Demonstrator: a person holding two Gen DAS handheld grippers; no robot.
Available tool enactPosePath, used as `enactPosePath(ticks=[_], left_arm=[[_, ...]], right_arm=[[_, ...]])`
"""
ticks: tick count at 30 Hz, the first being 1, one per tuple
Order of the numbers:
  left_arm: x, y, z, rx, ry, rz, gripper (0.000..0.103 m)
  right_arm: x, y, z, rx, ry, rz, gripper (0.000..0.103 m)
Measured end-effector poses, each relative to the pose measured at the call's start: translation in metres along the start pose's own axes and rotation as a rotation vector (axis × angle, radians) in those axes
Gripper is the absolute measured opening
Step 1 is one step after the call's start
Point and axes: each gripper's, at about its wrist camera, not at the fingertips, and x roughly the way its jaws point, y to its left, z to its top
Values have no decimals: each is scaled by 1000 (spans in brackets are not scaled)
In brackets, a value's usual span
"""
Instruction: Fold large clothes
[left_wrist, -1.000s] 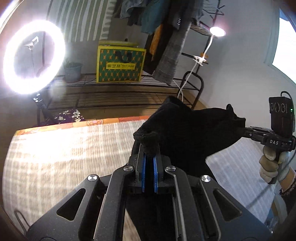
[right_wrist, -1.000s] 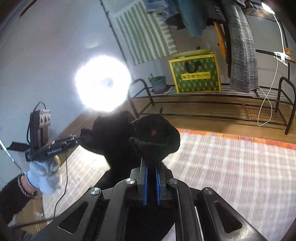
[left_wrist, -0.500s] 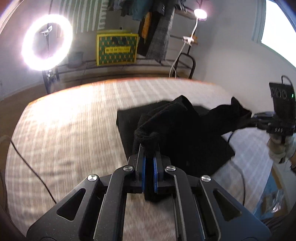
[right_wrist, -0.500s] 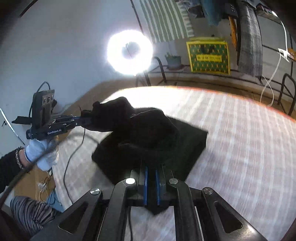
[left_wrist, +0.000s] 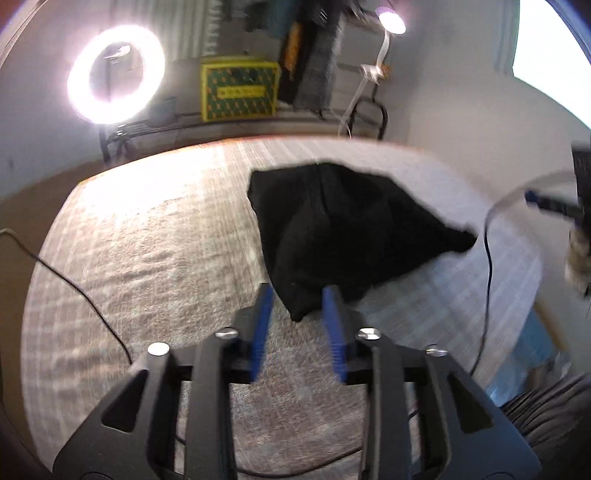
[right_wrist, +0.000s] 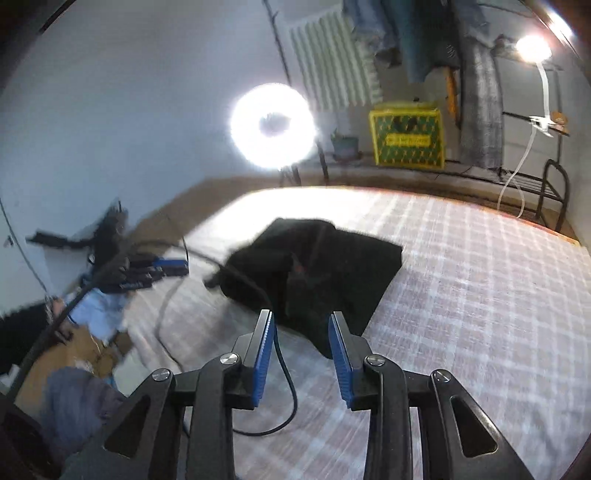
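The black garment (left_wrist: 343, 229) lies in a loose folded heap at the middle of the frame on the checked bed cover (left_wrist: 147, 258), not yet a neat flat fold. The left gripper (left_wrist: 297, 295) and right gripper (right_wrist: 301, 321) are both opening and grip nothing, though a corner of cloth sits loose between the left jaws. Squaring the edges and any further fold look left to do.
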Motion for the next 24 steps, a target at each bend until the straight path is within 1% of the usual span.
enactPosePath(ticks=[2,4,5,6,7,8,10,12,14,16,17,19,24], left_arm=[[-3,13,6,-89,-17,-21,49],[2,24,9,-168,3,-62,50],[9,29,10,-209,25,-87,54],[17,33,10,-247,44,-106,56],[26,37,9,-294,59,-121,56],[32,40,8,-328,69,-134,56],[51,49,2,-424,110,-180,56],[62,52,-2,-478,132,-186,56],[61,53,-4,-487,130,-167,56],[49,53,1,-475,117,-158,56],[36,51,5,-456,98,-143,56],[10,49,15,-419,59,-118,56],[-86,34,47,-337,-77,-73,56]], right_arm=[[-19,0,-2,34,-32,13,34],[-31,-1,-3,66,-52,-20,39],[-33,-5,-3,100,-55,-28,44],[-32,-9,-3,130,-55,-28,48],[-32,-16,-4,176,-55,-30,57],[-30,-24,-7,231,-60,-30,60],[-21,-41,-13,329,-65,-19,60],[-6,-59,-22,434,-58,-2,59],[9,-70,-30,500,-42,-18,55],[8,-72,-32,514,-53,-32,55],[2,-71,-30,511,-65,-32,55],[-19,-63,-23,469,-95,-53,55],[-88,-36,0,345,-175,-122,55]])
